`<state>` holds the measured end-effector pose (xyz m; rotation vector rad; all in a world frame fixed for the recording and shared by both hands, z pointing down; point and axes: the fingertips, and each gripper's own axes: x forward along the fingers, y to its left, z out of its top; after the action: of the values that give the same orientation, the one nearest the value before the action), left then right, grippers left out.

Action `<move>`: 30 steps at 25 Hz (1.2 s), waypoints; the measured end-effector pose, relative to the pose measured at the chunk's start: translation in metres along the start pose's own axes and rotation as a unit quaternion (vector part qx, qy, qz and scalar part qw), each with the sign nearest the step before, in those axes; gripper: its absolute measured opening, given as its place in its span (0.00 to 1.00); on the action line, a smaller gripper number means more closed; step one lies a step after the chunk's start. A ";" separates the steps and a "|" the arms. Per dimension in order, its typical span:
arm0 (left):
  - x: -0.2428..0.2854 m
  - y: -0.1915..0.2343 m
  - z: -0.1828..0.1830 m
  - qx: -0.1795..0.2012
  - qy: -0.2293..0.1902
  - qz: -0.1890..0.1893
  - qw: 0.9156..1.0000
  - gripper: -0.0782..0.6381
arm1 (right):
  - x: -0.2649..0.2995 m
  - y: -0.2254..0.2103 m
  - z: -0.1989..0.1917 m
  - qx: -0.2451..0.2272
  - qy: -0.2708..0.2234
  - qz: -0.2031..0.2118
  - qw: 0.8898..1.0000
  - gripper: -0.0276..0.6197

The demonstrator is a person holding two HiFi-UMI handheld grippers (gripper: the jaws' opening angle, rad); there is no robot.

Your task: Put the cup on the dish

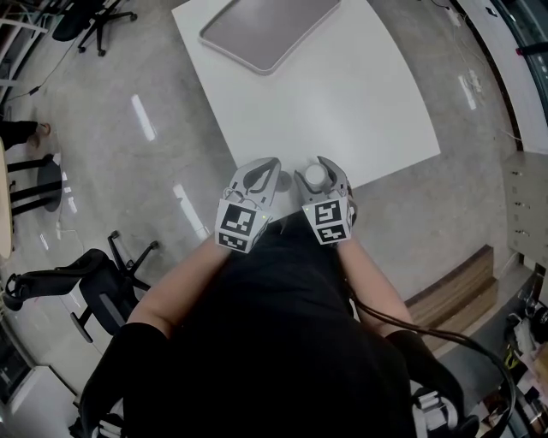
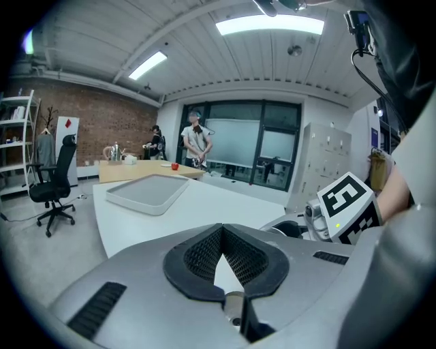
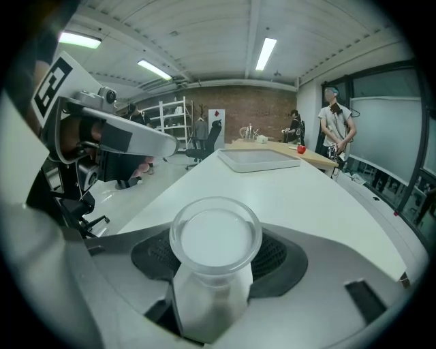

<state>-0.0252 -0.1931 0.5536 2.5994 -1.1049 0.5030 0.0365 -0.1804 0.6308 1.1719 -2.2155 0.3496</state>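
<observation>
White worktop [image 1: 342, 94] in a brick-walled workshop, office chairs [image 1: 94, 17] on the polished floor around it: a person in black stands at its near edge with a gripper in each hand. The right gripper [image 1: 315, 171] is clamped on a translucent white cup [image 3: 214, 238], held upright just over the near edge with its open mouth up. The left gripper [image 2: 222, 232] hangs just beside it, jaws together and holding nothing. The grey dish [image 1: 265, 26], a shallow rounded tray, lies bare at the far end of the worktop, well apart from the cup. By the look of it the cup is picked up and the carry is the step in hand. The next move calls for a long reach forward and slightly left, cup kept level, then setting it down inside the dish's raised rim before the jaws let go.
</observation>
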 end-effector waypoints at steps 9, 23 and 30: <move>-0.023 -0.005 0.022 0.013 -0.033 -0.012 0.999 0.10 | -0.042 0.015 0.044 0.022 -0.014 -0.002 1.000 0.45; -0.063 0.001 0.060 0.025 -0.078 -0.012 0.997 0.10 | -0.096 0.041 0.120 0.008 -0.036 -0.018 0.999 0.45; -0.090 0.006 0.082 0.030 -0.102 0.002 0.994 0.10 | -0.116 0.060 0.153 -0.007 -0.056 -0.003 0.998 0.45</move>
<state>-0.0708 -0.1707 0.4431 2.7504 -1.1728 0.2801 -0.0215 -0.1438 0.4412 1.2172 -2.3050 0.2707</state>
